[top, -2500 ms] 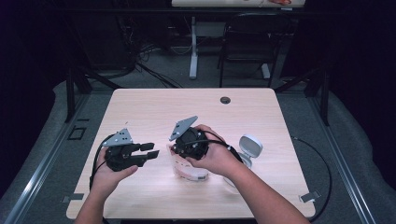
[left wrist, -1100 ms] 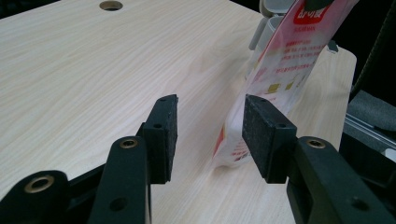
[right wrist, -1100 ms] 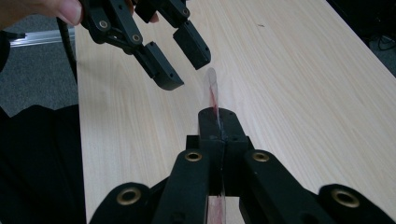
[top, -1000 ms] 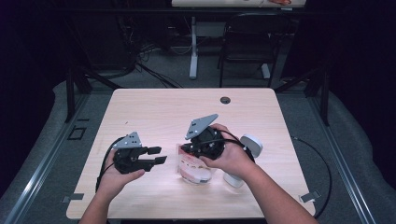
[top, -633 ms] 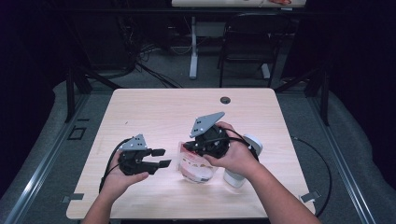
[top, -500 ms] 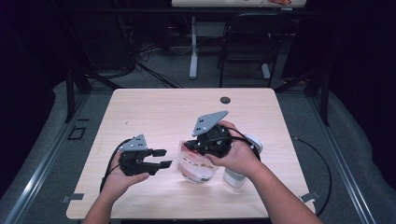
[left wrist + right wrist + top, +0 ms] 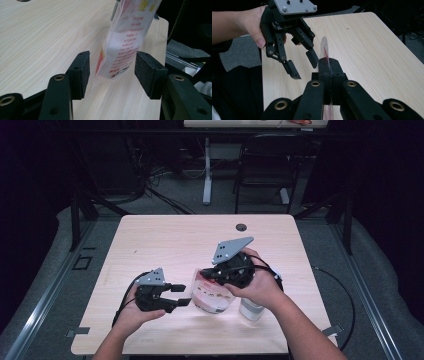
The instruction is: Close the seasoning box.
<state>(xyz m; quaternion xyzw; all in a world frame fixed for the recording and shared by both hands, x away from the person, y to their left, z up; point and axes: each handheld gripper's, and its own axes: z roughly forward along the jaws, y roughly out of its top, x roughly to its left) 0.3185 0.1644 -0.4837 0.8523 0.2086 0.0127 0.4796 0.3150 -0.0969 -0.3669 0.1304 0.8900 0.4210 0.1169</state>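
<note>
The right gripper (image 7: 210,276) is clamping its jaws tight on the top edge of a clear plastic pouch (image 7: 212,292) printed in red and yellow, holding it so that it is hanging upright over the surface (image 7: 165,237), toward the near edge and about midway between the left and right edges. In the right gripper view the pouch (image 7: 325,53) is showing edge-on, rising out of the closed jaws.

The left gripper (image 7: 181,295) is sitting just beside the pouch on its left side, its jaws having just been opening; they are now standing wide. In the left gripper view the lower part of the pouch (image 7: 122,50) is hanging between the two pads (image 7: 81,72), with a gap on each side, so neither is pressing on it.

A white cylindrical object (image 7: 251,309) is standing near the surface's near edge, partly hidden under the right hand (image 7: 257,287).
</note>
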